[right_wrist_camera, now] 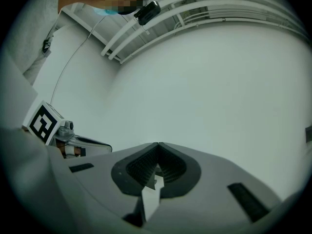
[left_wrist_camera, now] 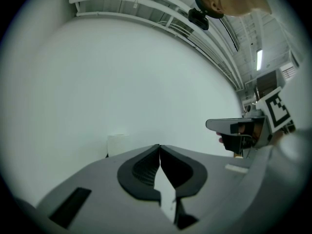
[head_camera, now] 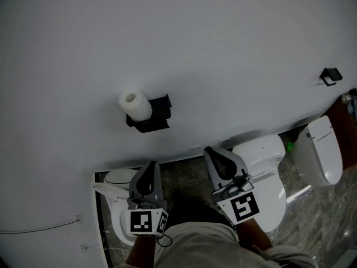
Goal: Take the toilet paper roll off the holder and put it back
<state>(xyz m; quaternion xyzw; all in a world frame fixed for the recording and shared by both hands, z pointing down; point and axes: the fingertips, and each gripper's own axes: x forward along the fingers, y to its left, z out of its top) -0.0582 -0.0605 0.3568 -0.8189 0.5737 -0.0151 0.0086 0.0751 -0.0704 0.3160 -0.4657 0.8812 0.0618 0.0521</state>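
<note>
A white toilet paper roll (head_camera: 134,104) sits on a black wall holder (head_camera: 153,115) on the white wall, up and left of both grippers. In the left gripper view the roll (left_wrist_camera: 119,144) peeks over the left jaw. My left gripper (head_camera: 151,166) is held low, well short of the roll, its jaws together with nothing between them. Beside it my right gripper (head_camera: 210,151) is also shut and empty, its tips meeting (right_wrist_camera: 158,144) and pointing at bare wall. The right gripper (left_wrist_camera: 214,125) shows at the right edge of the left gripper view.
Below the grippers stand a white toilet (head_camera: 262,175) and, to the left, another white fixture (head_camera: 117,178). A further toilet (head_camera: 321,152) is at the right. A small black hook (head_camera: 331,76) hangs on the wall at the far right. A cable (head_camera: 39,226) runs along the lower left.
</note>
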